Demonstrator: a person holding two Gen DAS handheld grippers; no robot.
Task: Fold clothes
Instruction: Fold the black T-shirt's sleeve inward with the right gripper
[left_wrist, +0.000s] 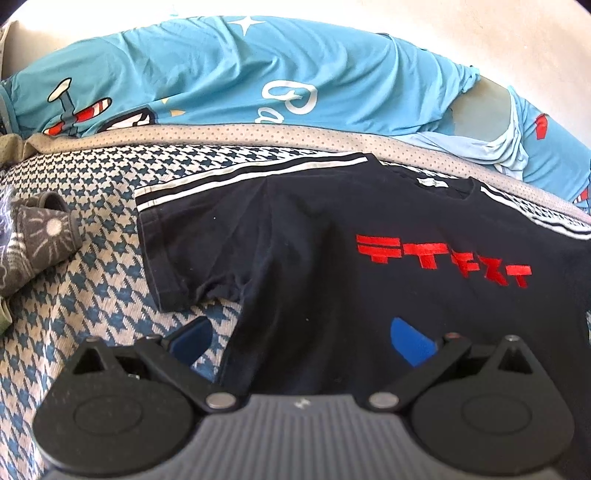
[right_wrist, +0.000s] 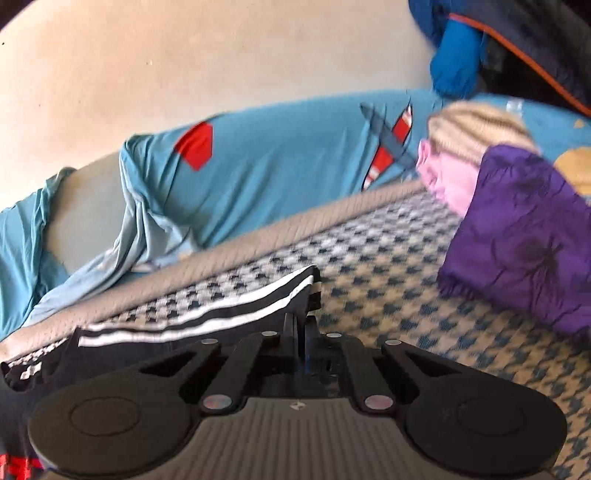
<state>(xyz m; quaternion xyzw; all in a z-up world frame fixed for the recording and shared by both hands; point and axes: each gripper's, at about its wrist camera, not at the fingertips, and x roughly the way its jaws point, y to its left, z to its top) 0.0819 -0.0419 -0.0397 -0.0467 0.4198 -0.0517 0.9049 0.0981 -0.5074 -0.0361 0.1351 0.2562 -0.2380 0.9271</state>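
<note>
With the black T-shirt (left_wrist: 332, 258) spread flat on the houndstooth bed cover (left_wrist: 92, 295), its striped sleeve (right_wrist: 221, 314) is pinched in the clenched right tongs (right_wrist: 301, 332), and should be carried leftward over the chest while the released left tongs (left_wrist: 303, 339) steady the near hem.
</note>
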